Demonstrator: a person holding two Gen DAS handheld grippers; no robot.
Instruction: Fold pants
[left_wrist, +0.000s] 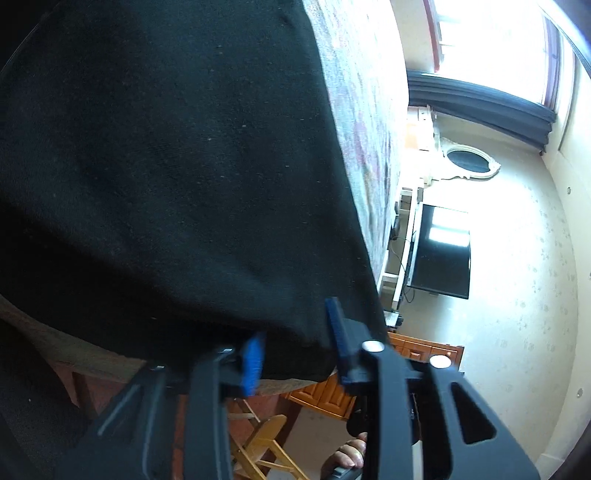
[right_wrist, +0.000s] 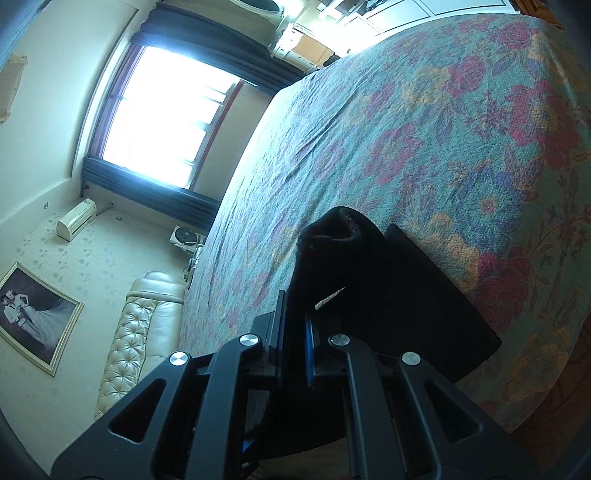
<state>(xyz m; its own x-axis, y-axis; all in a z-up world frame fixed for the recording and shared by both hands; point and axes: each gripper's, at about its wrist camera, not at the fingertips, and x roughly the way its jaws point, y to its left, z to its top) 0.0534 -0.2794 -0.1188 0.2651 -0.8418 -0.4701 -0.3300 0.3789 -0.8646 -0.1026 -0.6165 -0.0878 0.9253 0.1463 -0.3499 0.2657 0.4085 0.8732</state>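
The black pants (left_wrist: 166, 166) fill most of the left wrist view, lying on the floral bedspread (left_wrist: 365, 122). My left gripper (left_wrist: 295, 343) has blue pads on either side of the pants' near edge, with a wide gap between them. In the right wrist view my right gripper (right_wrist: 295, 332) is shut on a bunched end of the black pants (right_wrist: 332, 258), lifted above the floral bed (right_wrist: 424, 129). More black cloth (right_wrist: 436, 302) lies flat on the bed to the right of the fingers.
A window with dark curtains (right_wrist: 166, 122), a cream tufted headboard (right_wrist: 140, 332) and a framed photo (right_wrist: 33, 317) sit left of the bed. A TV (left_wrist: 439, 251), orange wooden drawers (left_wrist: 413, 354) and a wooden chair (left_wrist: 262, 443) stand beyond the bed's edge.
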